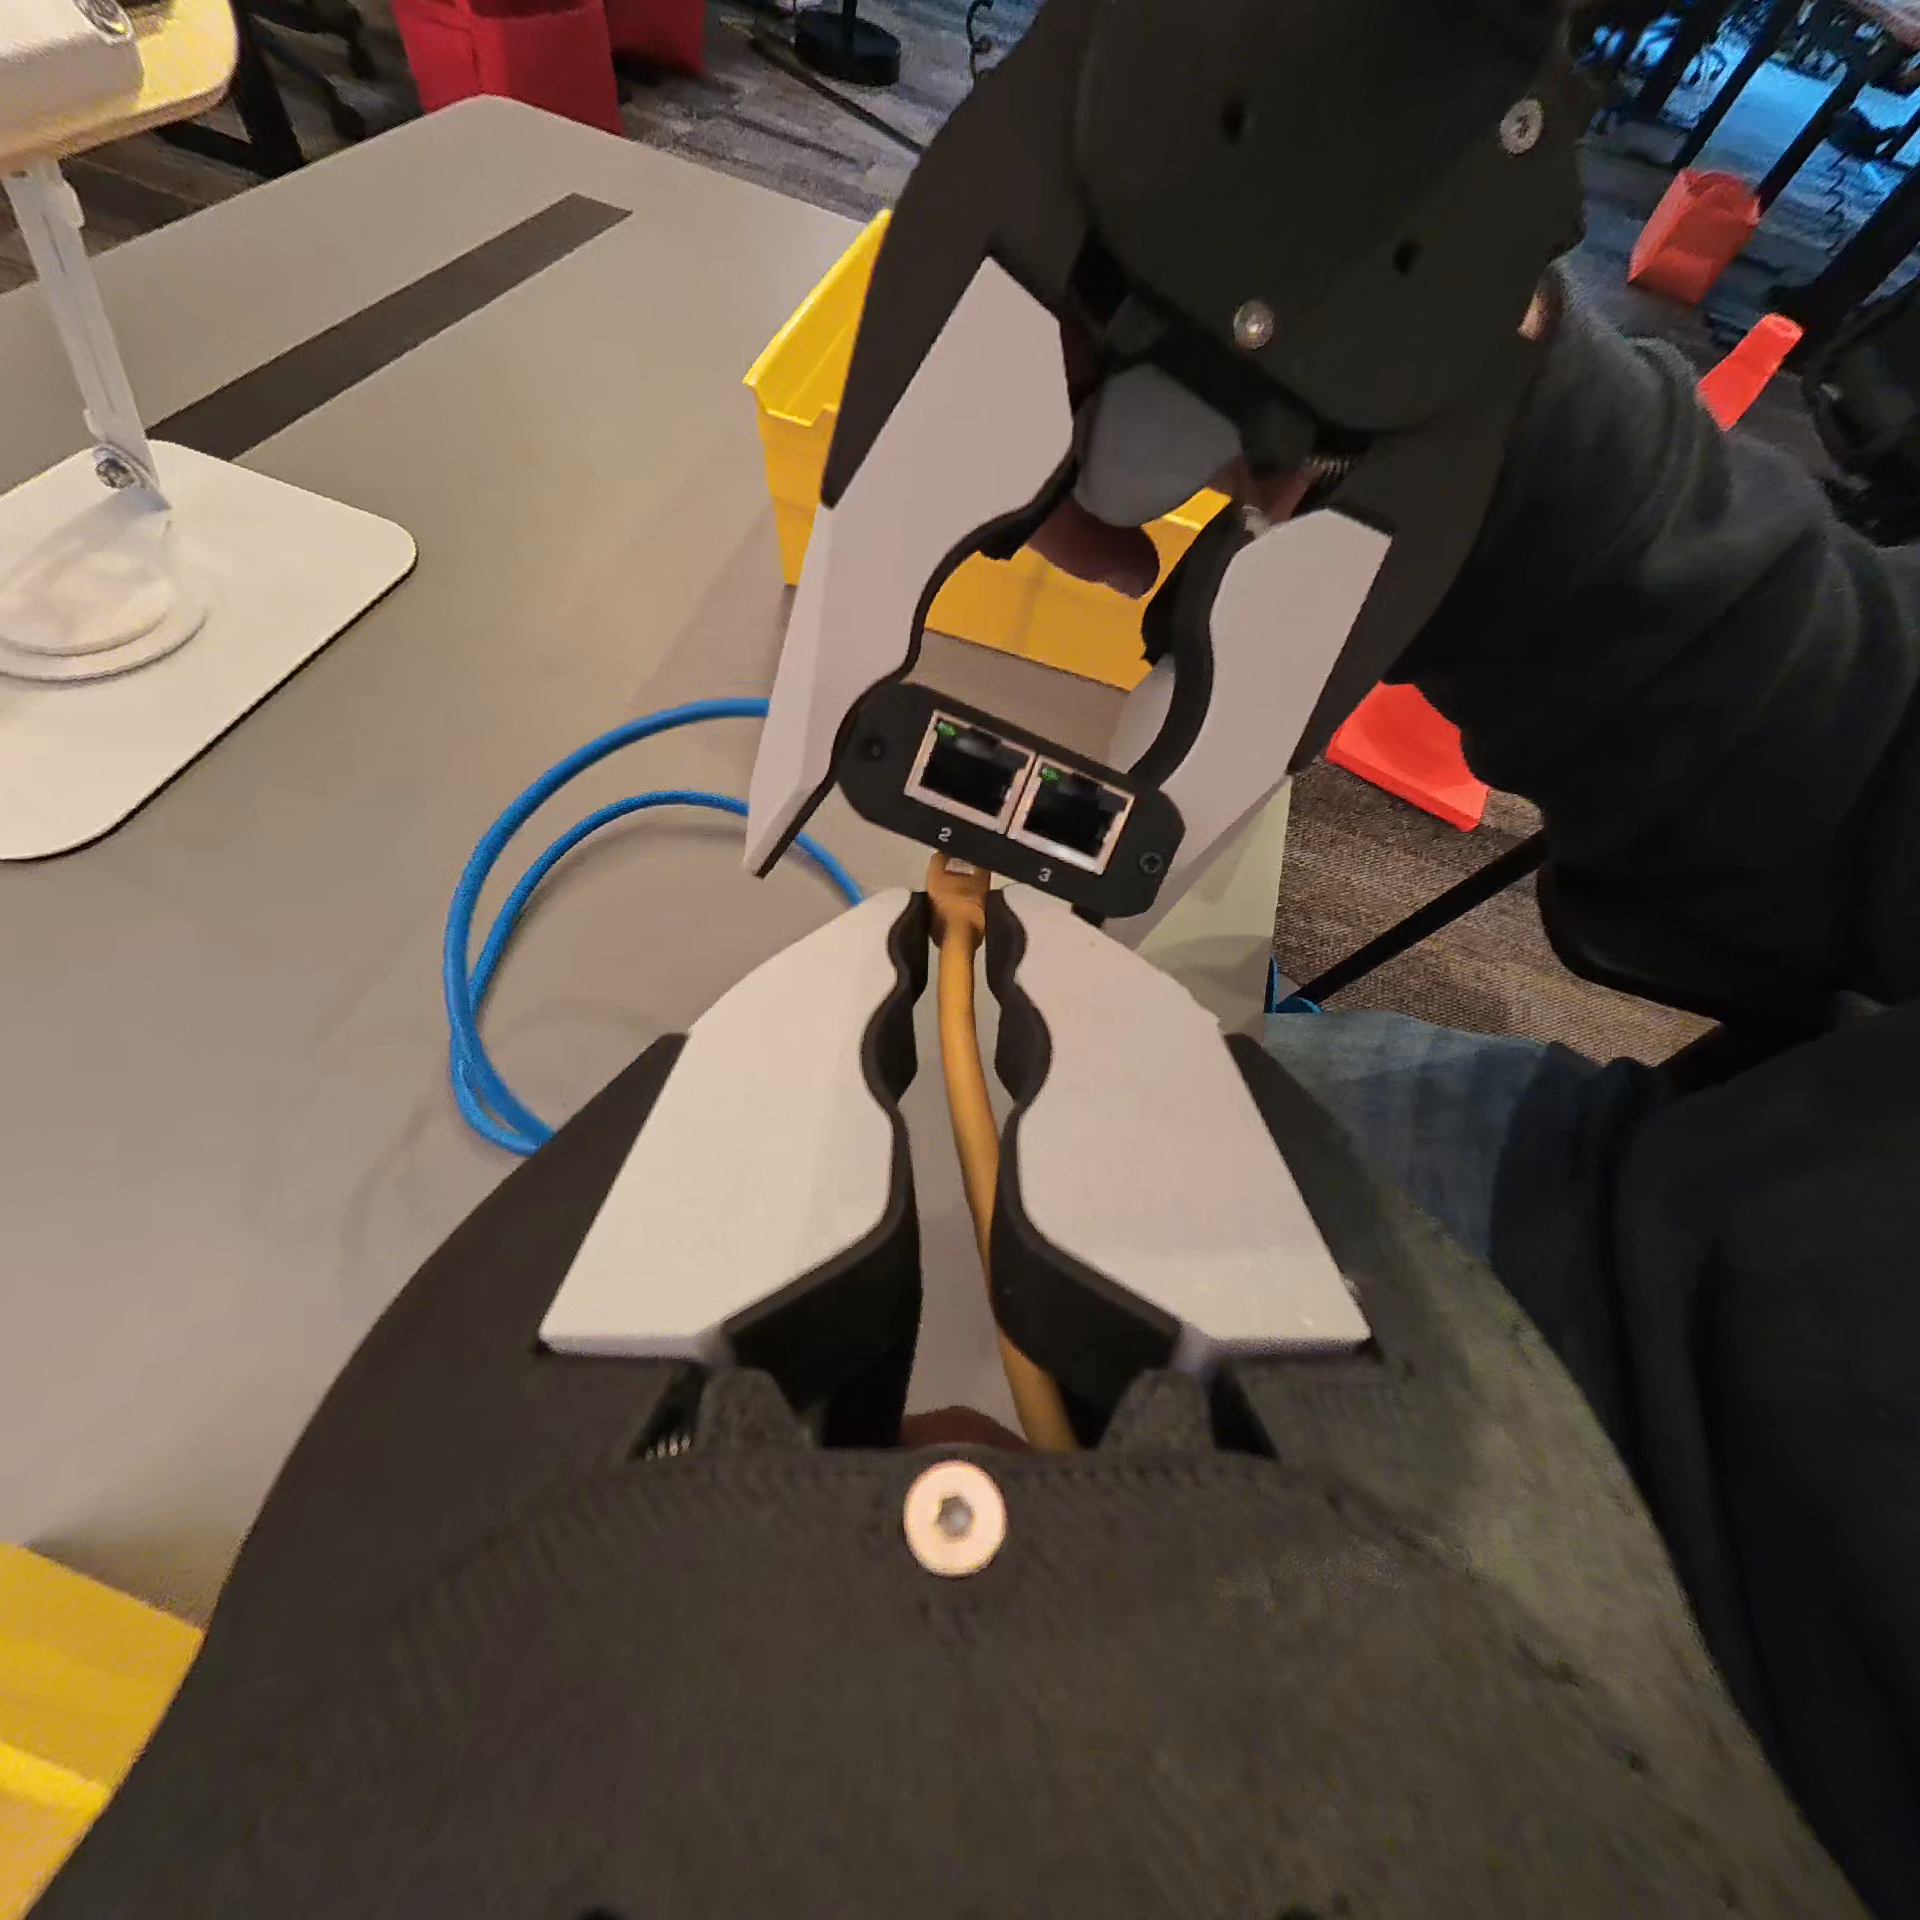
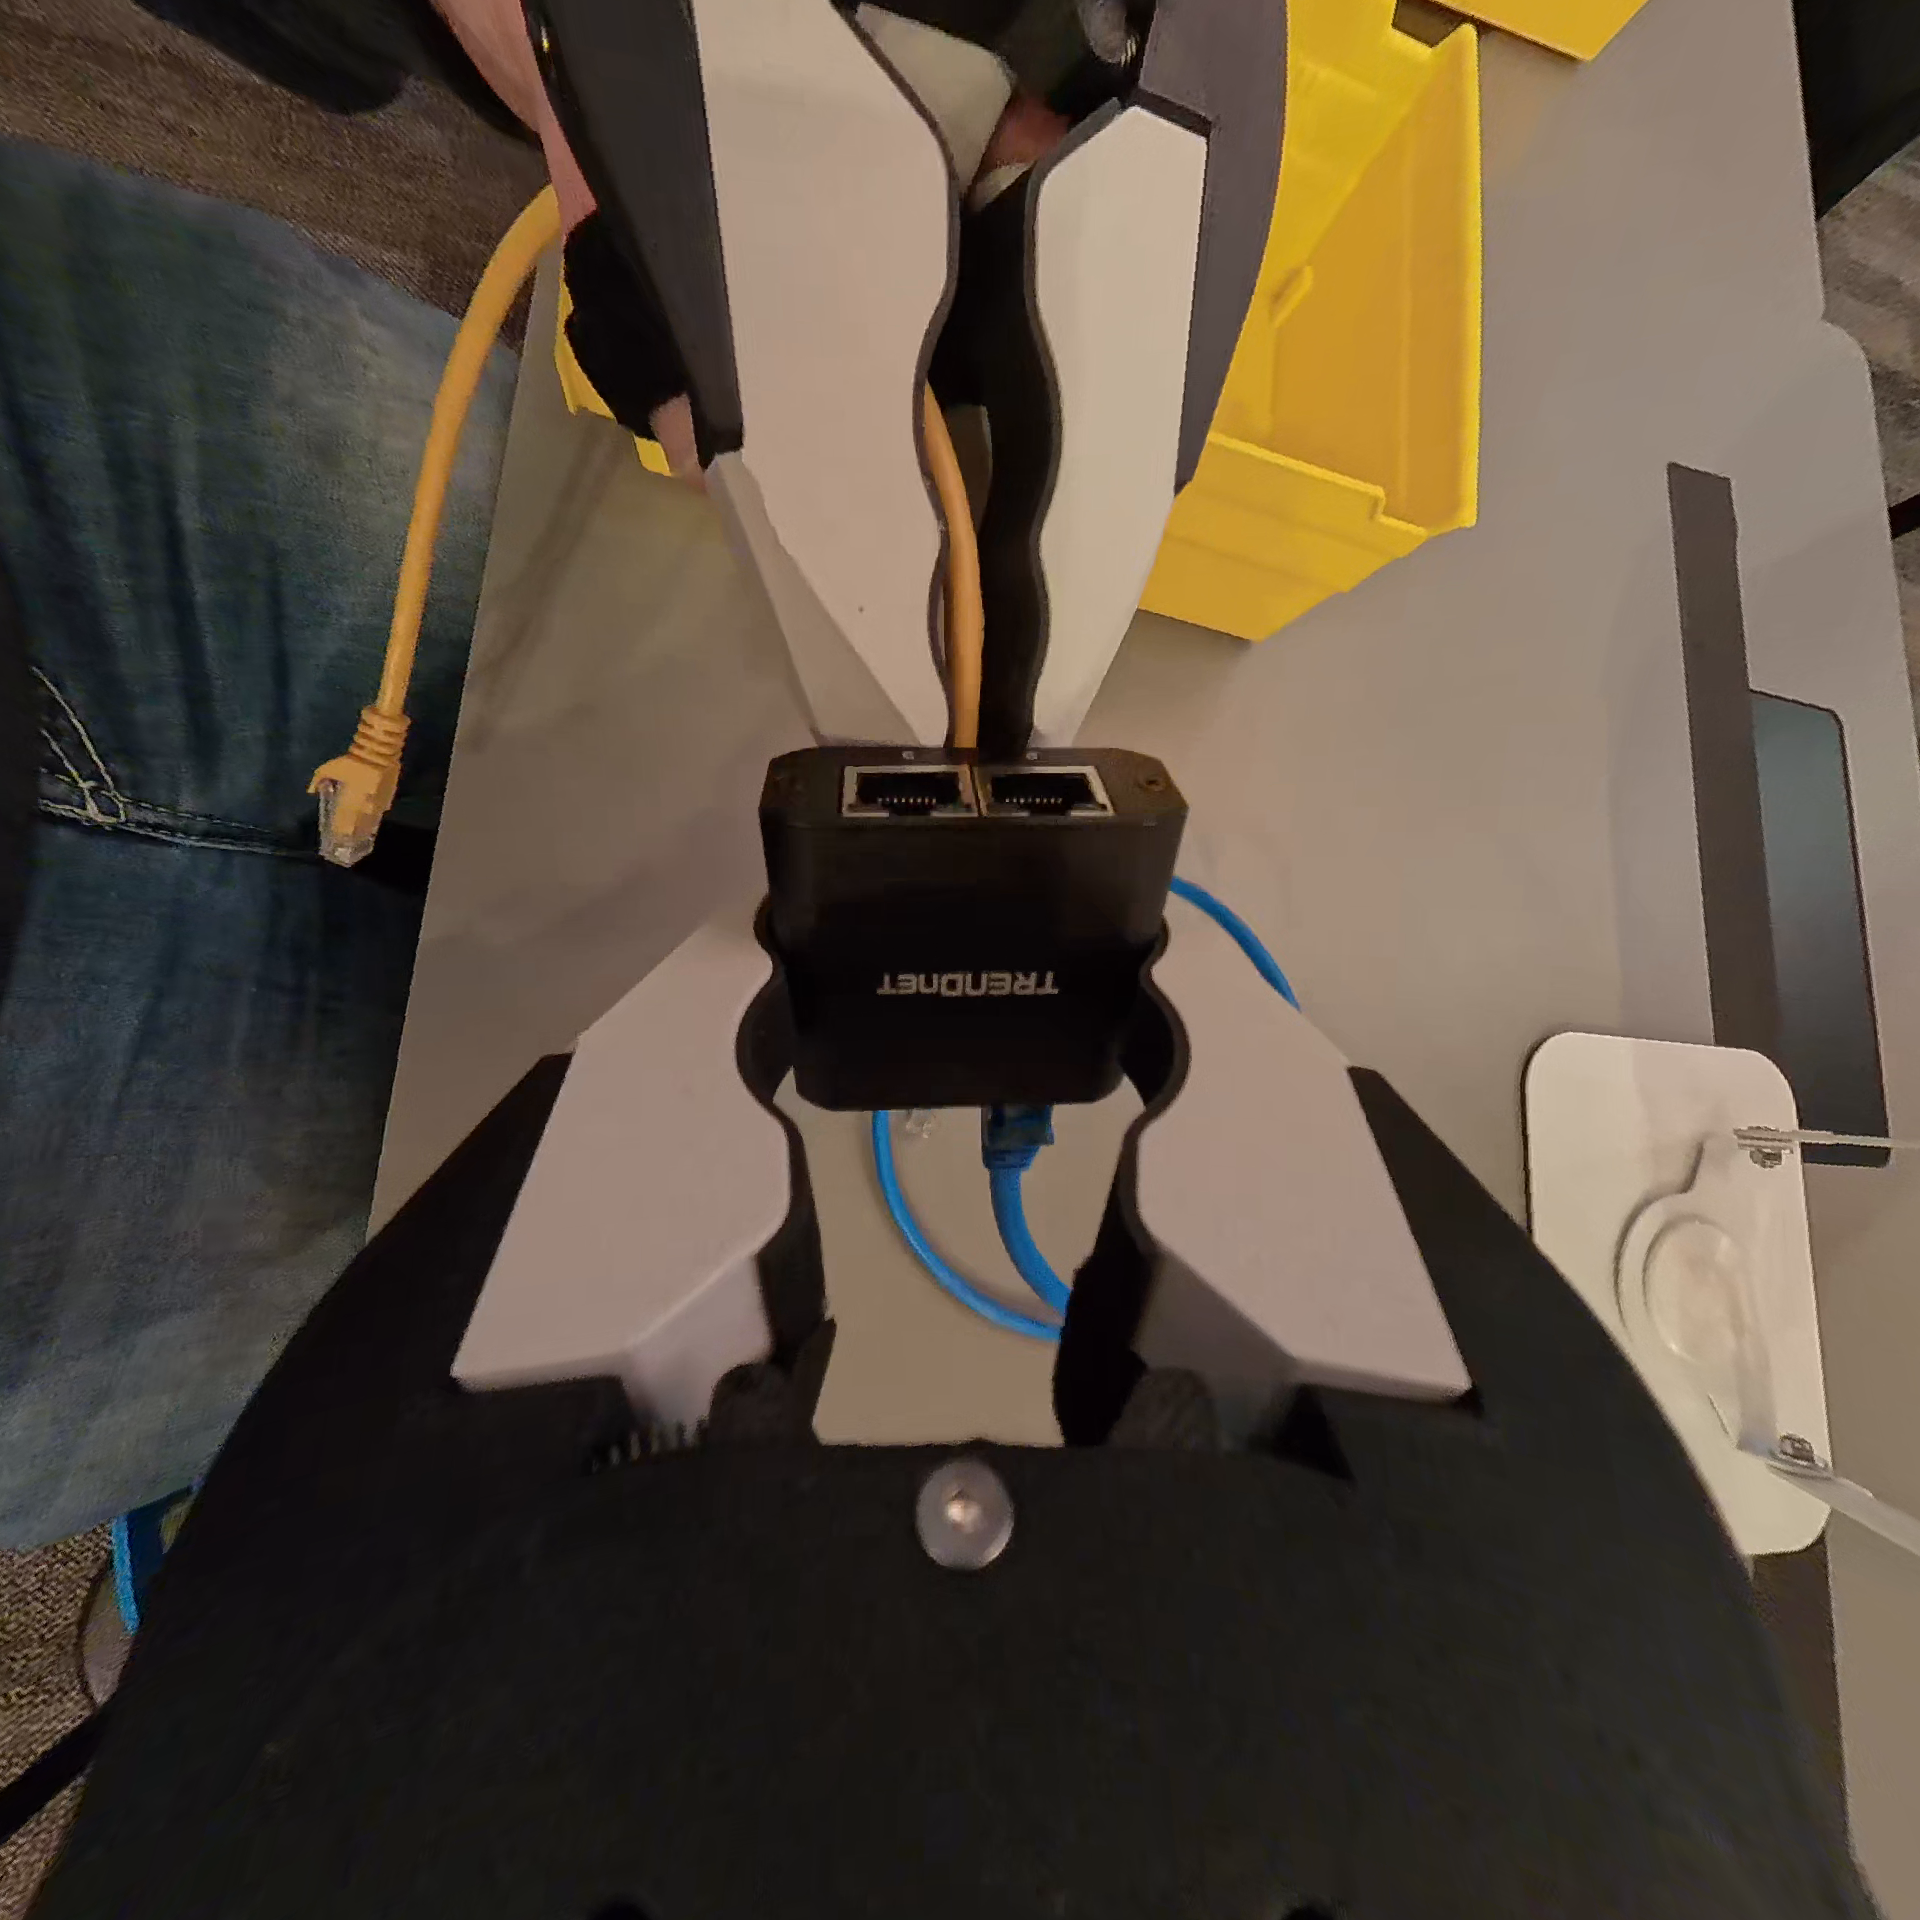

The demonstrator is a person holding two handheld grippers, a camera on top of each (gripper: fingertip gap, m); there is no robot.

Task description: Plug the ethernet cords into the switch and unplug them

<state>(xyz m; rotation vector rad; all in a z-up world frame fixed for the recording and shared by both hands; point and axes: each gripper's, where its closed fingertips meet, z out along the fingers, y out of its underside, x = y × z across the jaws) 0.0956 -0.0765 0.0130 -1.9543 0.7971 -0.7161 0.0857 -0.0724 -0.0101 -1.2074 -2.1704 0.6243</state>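
Observation:
My right gripper (image 2: 966,935) is shut on a small black switch (image 2: 971,883) and holds it above the grey table (image 2: 1455,831). Its two front ports are empty. My left gripper (image 1: 956,904) is shut on a yellow ethernet cord (image 1: 961,1039) just behind its plug (image 1: 954,883). The plug tip sits at the lower edge of the switch (image 1: 1013,805), under the left port, not inserted. The cord's other plug (image 2: 353,790) hangs free at the table's edge. A blue ethernet cord (image 2: 1013,1195) goes into the back of the switch.
The blue cord (image 1: 499,935) loops on the table below the switch. A yellow bin (image 1: 821,416) stands behind the grippers. A white stand with a flat base (image 1: 156,644) is at the left. A person's jeans-clad leg (image 2: 208,727) is beside the table.

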